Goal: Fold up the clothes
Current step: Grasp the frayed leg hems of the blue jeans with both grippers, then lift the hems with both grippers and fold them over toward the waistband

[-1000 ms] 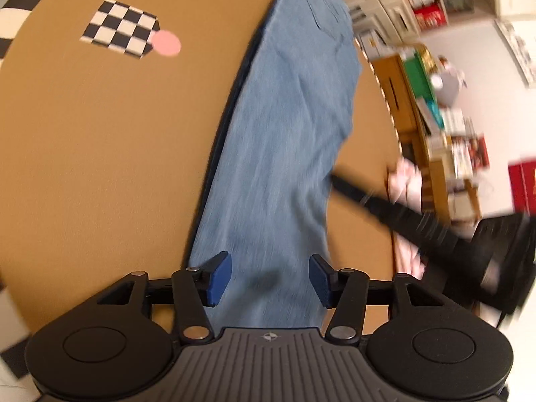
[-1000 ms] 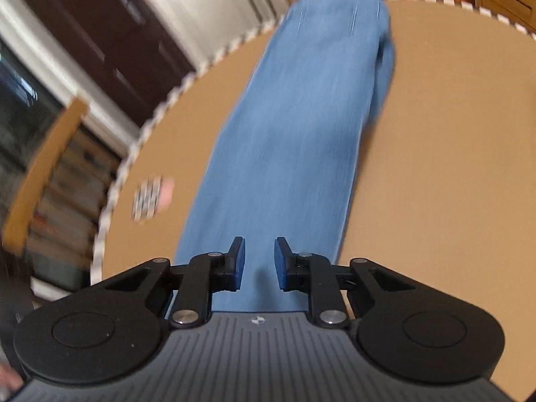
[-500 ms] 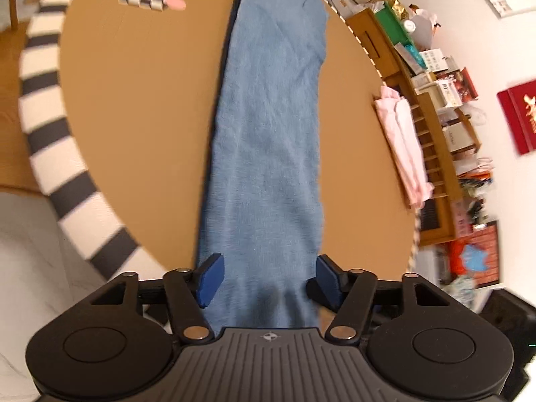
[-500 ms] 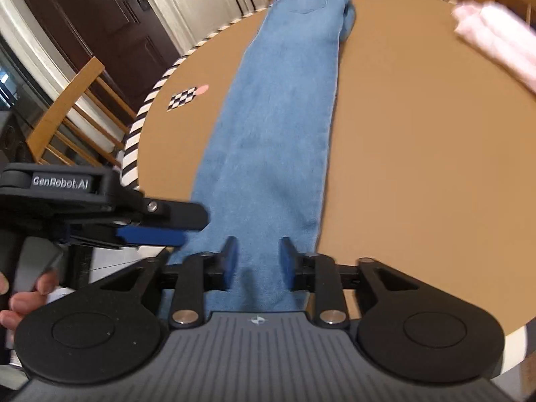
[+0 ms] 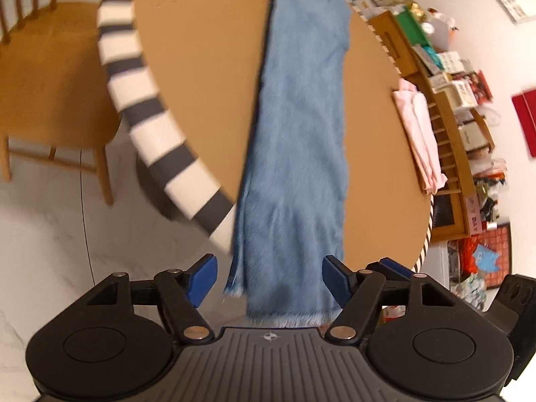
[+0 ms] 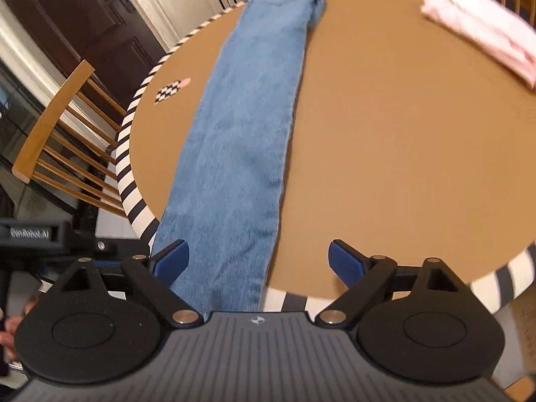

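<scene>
Opening wide, nearest the lens, on the left hand-held gripper (image 5: 269,279): black ribbed plastic body, round hubs, blue rubber pads (image 5: 200,279) parting with the frayed hem of the jeans (image 5: 298,154) lying loose between them, not pinched. Opening too on the right hand-held gripper (image 6: 259,263), blue pads spreading far apart, the jeans passing just inside the left pad and nothing pressing on the cloth.

Lying lengthwise as one long narrow strip of soft, faded blue denim, legs stacked one over the other, hem hanging over the near edge of the table (image 6: 385,154) and waist reaching the far edge. Showing pale fringe along the hem and a slight bunching at the far end.

Stretching round and flat beneath, a tan matte top ringed by a black-and-white striped rim (image 5: 144,100). Resting left of the jeans, well apart, a small checkered marker (image 6: 167,91) with a pink dot. Sitting near the far right edge, a folded pink garment (image 6: 479,30), soft and slightly blurred.

Standing beside the table on pale marbled floor, a wooden slat-back chair (image 6: 57,140). Filling the wall beyond, cluttered wooden shelves (image 5: 449,77); closing off the other side, dark doors and white panelled cabinets.
</scene>
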{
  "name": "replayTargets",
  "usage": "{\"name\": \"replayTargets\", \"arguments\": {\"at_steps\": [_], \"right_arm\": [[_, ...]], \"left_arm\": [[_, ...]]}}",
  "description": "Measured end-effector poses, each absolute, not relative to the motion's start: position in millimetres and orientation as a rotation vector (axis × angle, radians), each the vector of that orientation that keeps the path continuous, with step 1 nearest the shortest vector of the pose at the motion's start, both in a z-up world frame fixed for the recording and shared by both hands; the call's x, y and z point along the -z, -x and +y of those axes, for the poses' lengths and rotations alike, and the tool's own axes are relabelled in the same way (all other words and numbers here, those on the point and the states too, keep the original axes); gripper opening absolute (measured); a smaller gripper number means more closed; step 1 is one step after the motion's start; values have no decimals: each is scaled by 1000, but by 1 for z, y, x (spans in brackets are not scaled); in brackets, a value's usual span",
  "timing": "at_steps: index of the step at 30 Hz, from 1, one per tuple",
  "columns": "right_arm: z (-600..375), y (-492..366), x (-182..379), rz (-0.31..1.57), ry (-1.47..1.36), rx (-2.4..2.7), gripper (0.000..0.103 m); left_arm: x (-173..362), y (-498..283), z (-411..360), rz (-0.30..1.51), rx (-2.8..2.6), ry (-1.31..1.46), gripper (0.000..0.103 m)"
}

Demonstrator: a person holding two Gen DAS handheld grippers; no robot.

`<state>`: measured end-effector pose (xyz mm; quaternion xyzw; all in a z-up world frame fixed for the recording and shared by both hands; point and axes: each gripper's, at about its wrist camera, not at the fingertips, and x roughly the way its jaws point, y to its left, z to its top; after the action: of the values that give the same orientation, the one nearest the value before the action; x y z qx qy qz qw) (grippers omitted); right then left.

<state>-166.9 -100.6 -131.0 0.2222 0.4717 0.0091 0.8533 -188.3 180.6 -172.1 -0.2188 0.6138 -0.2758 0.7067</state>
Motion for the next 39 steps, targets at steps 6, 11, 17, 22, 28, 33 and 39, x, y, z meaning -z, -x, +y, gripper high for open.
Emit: {"name": "replayTargets", "arguments": {"at_steps": [6, 11, 17, 22, 28, 33, 39], "right_arm": [[-107, 169, 148, 1045, -546, -12, 91], [-112, 174, 150, 1062, -592, 6, 92], [-114, 176, 153, 1087, -624, 15, 93], [-115, 178, 154, 1106, -638, 11, 100], [-128, 184, 153, 1055, -828, -30, 102], [-145, 192, 173, 1013, -1110, -68, 102], [-156, 207, 225, 991, -1592, -92, 90]], "left_arm": [[194, 186, 184, 1389, 589, 609, 69], [200, 187, 186, 1405, 595, 634, 43], [195, 188, 188, 1398, 608, 630, 12], [190, 186, 190, 1400, 620, 751, 10], [180, 176, 196, 1404, 655, 948, 10], [173, 169, 192, 1404, 667, 957, 10], [178, 168, 194, 1421, 664, 988, 10]]}}
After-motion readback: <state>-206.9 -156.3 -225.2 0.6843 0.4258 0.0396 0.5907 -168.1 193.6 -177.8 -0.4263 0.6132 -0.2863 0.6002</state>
